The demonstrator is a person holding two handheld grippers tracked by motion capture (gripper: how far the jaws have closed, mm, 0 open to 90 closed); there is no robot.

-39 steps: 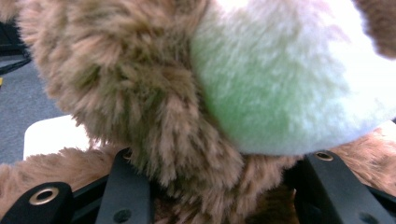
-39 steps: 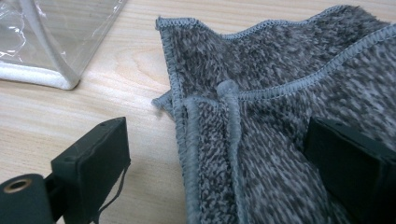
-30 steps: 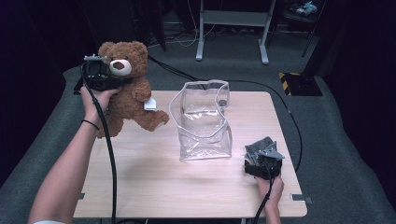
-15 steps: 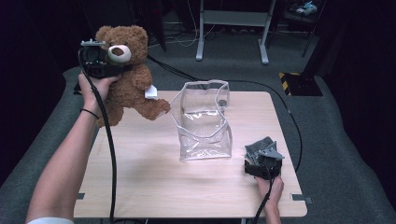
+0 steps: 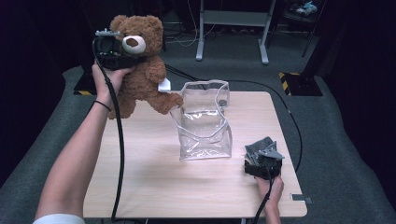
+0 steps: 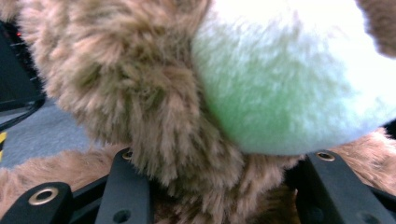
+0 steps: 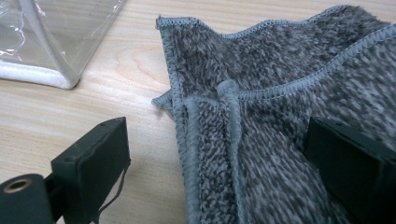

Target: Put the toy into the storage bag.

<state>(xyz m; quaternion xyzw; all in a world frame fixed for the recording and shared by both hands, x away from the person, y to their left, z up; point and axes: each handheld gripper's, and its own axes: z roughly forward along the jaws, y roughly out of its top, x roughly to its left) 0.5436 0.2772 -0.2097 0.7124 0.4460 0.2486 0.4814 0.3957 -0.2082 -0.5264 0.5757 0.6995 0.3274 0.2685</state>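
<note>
A brown teddy bear [image 5: 140,70] hangs above the table's far left corner, held up by my left gripper [image 5: 131,55], which is shut on its head just under the white muzzle [image 6: 289,79]. In the left gripper view the black jaws press into the fur [image 6: 154,107] on both sides. One bear paw [image 5: 169,101] reaches the rim of a clear plastic bag [image 5: 203,121] that stands open mid-table. My right gripper [image 5: 260,158] rests at the table's near right, open. A grey fleece cloth [image 7: 280,116] lies between its jaws, and the left jaw stands apart from it.
The wooden table [image 5: 154,182] has bare room in front of and left of the bag. Black cables [image 5: 120,154] trail from both grippers. The bag's corner [image 7: 56,42] lies close to the cloth. A metal stand [image 5: 233,28] and dark floor lie beyond.
My left gripper has lifted the bear higher and carried it a little right, toward the bag. The right gripper and the cloth have stayed put.
</note>
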